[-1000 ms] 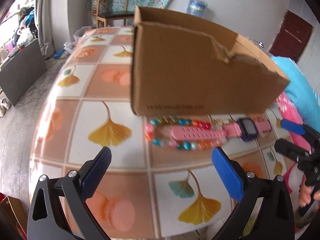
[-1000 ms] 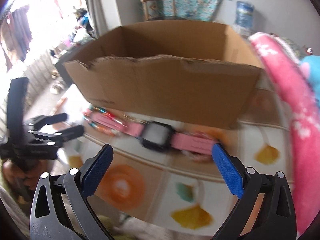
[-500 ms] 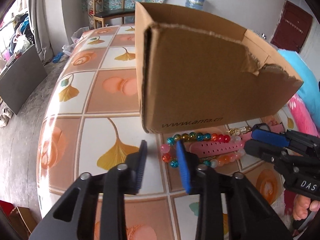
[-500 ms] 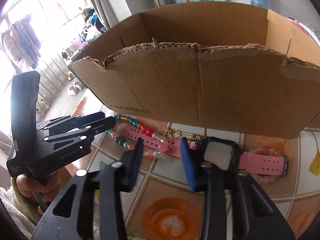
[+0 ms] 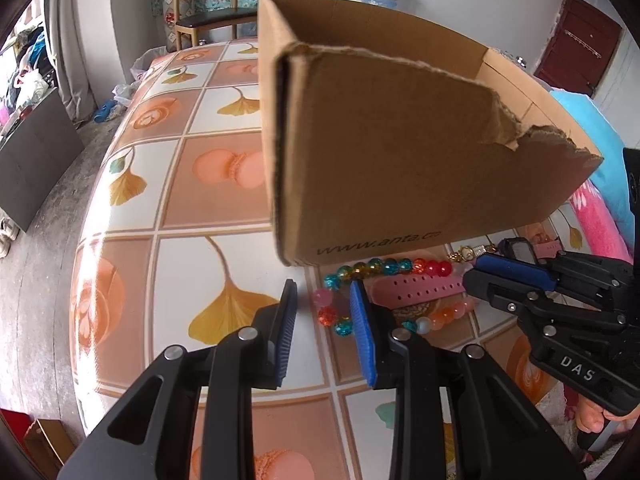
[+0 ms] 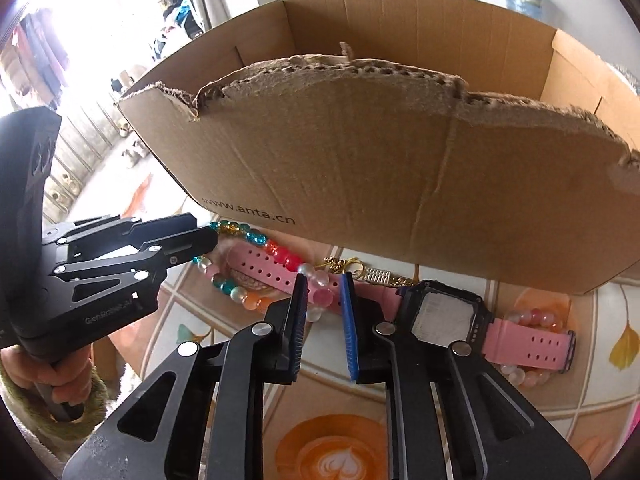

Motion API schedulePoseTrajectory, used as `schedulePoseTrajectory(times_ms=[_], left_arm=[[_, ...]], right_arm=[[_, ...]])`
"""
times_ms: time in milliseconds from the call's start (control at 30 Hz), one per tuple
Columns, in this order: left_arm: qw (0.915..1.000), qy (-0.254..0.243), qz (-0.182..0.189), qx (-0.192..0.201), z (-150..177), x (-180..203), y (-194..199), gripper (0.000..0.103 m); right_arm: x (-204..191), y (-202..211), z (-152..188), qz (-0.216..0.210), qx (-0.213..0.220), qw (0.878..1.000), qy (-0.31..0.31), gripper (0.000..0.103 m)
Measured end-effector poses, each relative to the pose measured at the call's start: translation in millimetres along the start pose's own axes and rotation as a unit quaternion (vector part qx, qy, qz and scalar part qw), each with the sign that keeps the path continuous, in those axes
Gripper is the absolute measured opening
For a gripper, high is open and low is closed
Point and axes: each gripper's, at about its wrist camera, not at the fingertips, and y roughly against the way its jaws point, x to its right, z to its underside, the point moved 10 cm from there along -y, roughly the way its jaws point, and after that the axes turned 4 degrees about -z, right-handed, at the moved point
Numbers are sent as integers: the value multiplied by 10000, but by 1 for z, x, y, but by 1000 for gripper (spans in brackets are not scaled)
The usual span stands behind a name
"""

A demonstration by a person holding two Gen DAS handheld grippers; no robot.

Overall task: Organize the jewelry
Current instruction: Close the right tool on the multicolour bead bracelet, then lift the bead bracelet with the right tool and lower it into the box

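Beaded bracelet [image 5: 384, 268] lies with the pink watch [image 6: 444, 316] against the box [image 6: 360, 160]: light, floppy, slippery (grip the strand). Left gripper [image 5: 324, 312] is narrowly apart around beads; right gripper [image 6: 324, 304] is closing over beads.

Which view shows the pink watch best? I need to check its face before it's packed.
The right wrist view: the pink watch lies nearly whole there, square face and both strap ends visible. In the left wrist view the right gripper covers part of the watch; its face shows only at an angle.
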Motion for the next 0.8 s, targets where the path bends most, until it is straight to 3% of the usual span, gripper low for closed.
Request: schedulePoseTrajectory(times_ms=[133, 233, 300, 533, 800], left_arm=[[9994, -206, -244, 130, -4, 5, 2, 26], [9977, -361, -537, 187, -4, 5, 1, 16], [9978, -382, -508, 213, -3, 8, 2, 10], [9964, -404, -548, 505, 1, 10, 21, 9], [9926, -365, -405, 1089, -9, 21, 80, 9]], right_arm=[[-12, -7, -4, 132, 46, 9998, 143, 15], [-18, -8, -3, 117, 68, 9998, 140, 8], [-16, -6, 0, 27, 89, 9999, 61, 8], [-30, 8, 1, -106, 312, 9994, 64, 8], [-37, 73, 4, -175, 831, 9961, 232, 8]])
